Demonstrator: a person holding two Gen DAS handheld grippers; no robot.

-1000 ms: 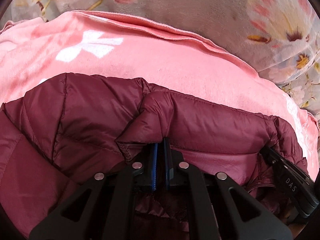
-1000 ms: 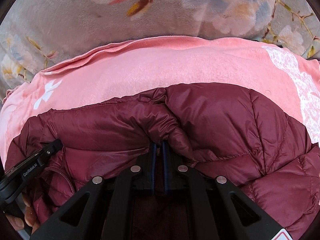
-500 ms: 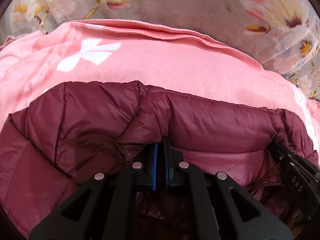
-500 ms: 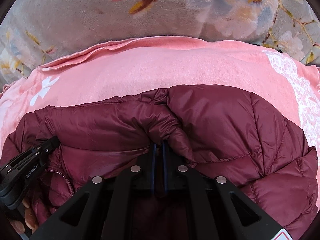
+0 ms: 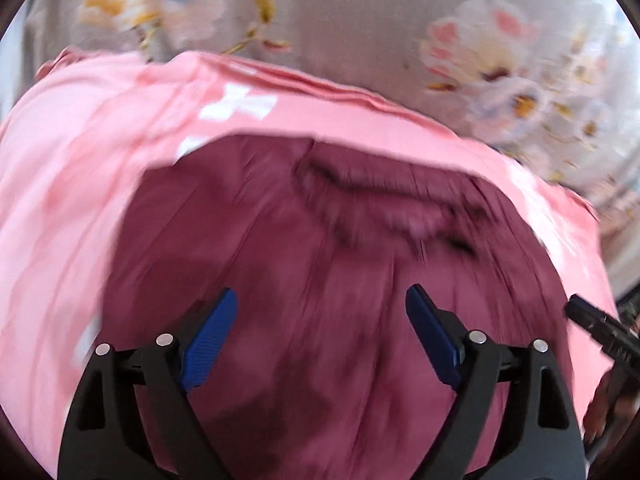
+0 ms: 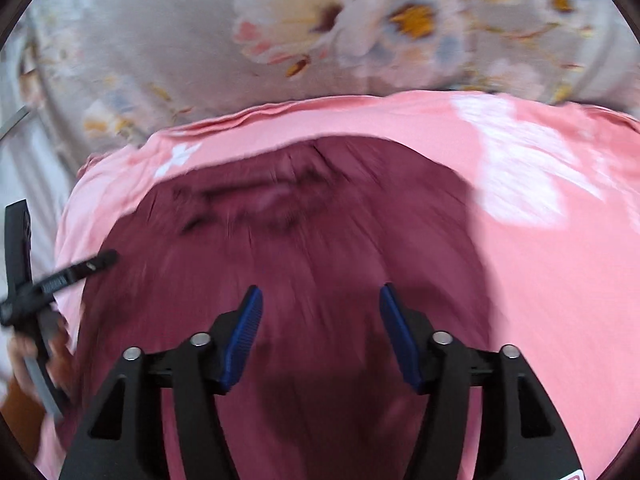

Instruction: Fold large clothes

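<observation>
Looked mid-fold, between grabs: left gripper (image 5: 320, 312) and right gripper (image 6: 320, 308) both wide open, nothing held. Maroon puffer jacket (image 5: 340, 264) sprawled on pink blanket (image 5: 100, 160), collar around 12 o'clock. Probably needed a fresh pinch next.

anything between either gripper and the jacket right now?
Nothing visible. The left gripper and right gripper both hang open directly over the maroon quilted puffer jacket, which lies on the pink fleece blanket. Blur hides fine detail.
</observation>
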